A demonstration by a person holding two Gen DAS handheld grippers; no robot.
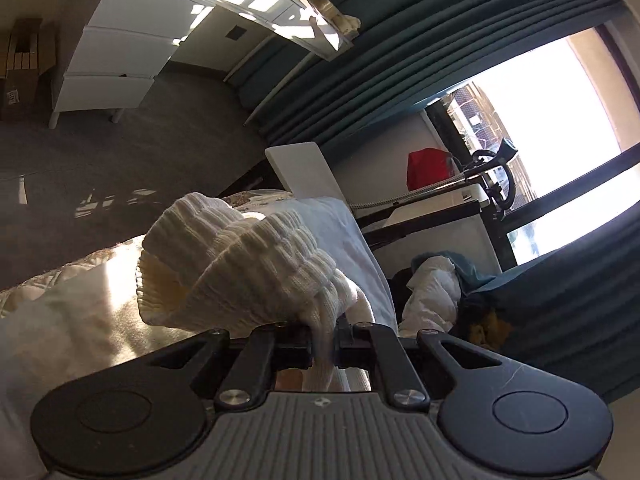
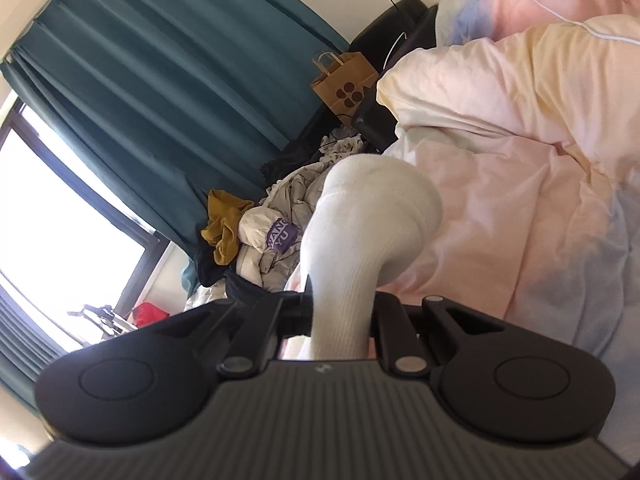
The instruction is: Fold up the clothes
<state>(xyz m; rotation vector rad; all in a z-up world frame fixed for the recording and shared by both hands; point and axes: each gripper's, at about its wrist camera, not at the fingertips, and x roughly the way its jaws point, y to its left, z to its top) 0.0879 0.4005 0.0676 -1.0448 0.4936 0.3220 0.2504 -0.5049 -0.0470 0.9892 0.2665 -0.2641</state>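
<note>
My left gripper (image 1: pixel 324 344) is shut on the ribbed cuff end of a white sock (image 1: pixel 248 264), which bunches up in front of the camera with its opening facing left. My right gripper (image 2: pixel 340 312) is shut on the foot end of a white sock (image 2: pixel 372 216), which stands up past the fingers and bends over at the top. Both views are tilted. I cannot tell whether the two grippers hold the same sock.
A bed with a pale pink duvet (image 2: pixel 520 184) lies to the right. A pile of clothes (image 2: pixel 264 236) lies by the teal curtain (image 2: pixel 160 80), with a paper bag (image 2: pixel 344 88) behind. A quilted bedspread (image 1: pixel 72 292), a white dresser (image 1: pixel 116 52) and a window (image 1: pixel 540 112) show in the left wrist view.
</note>
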